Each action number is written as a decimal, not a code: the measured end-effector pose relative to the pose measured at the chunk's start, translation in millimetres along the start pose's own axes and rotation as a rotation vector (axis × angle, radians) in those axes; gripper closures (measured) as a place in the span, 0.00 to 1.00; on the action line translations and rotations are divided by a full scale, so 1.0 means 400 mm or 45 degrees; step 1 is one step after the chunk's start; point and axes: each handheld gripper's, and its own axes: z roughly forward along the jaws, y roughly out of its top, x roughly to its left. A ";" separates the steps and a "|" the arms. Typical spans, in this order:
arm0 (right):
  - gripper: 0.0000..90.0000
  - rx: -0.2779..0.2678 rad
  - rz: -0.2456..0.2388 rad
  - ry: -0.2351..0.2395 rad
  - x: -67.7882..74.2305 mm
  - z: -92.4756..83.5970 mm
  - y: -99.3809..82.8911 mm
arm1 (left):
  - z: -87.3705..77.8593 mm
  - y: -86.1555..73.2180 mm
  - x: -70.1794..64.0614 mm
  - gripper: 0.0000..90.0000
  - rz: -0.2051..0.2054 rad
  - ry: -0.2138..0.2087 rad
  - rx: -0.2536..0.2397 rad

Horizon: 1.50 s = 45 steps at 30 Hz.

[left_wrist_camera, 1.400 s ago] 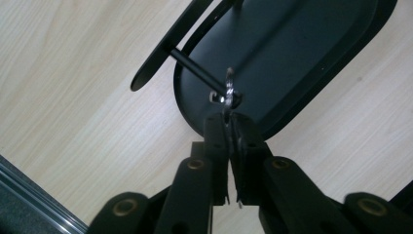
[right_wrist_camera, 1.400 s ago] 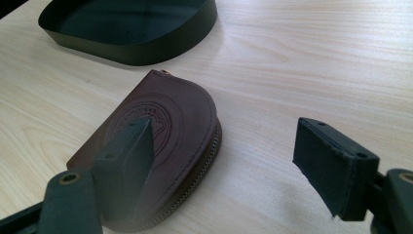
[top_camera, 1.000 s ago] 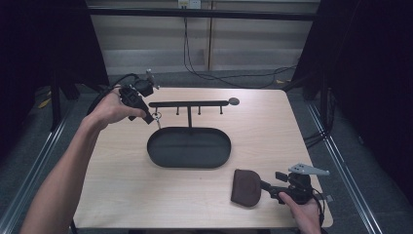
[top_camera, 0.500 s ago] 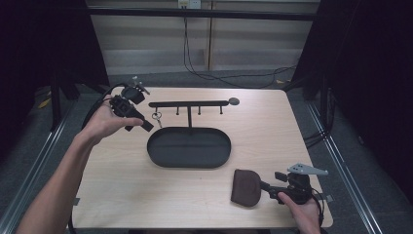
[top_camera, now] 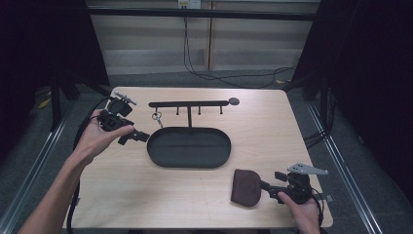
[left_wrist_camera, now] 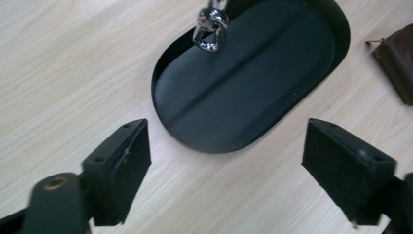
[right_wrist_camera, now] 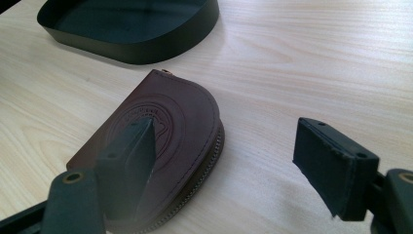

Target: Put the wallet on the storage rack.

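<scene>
The left gripper [top_camera: 141, 138], near the bench's left edge beside the black tray [top_camera: 189, 146], has just been opening and now gapes wide with nothing between its jaws. The silver key ring [top_camera: 157, 117] hangs from the left end of the hook rack [top_camera: 189, 104]. Near the front right corner, the right gripper [top_camera: 267, 185] stands open, touching the brown leather pouch [top_camera: 245, 186] without clamping it.
</scene>
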 end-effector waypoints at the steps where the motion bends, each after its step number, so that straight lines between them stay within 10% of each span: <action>1: 0.26 -0.001 0.001 0.000 0.001 -0.001 0.000 | 0.002 -0.011 -0.002 0.19 -0.014 -0.008 -0.024; 17: 0.27 0.001 0.045 0.000 -0.003 -0.001 0.006 | 0.051 -0.207 -0.045 0.21 -0.090 0.080 -0.252; 29: 0.26 0.018 0.039 0.050 0.010 -0.022 0.030 | 0.096 -0.313 -0.135 0.19 -0.094 -0.016 -0.354; 45: 0.22 0.247 -0.019 0.094 0.038 0.010 0.052 | 0.131 -0.430 -0.206 0.18 -0.129 -0.016 -0.412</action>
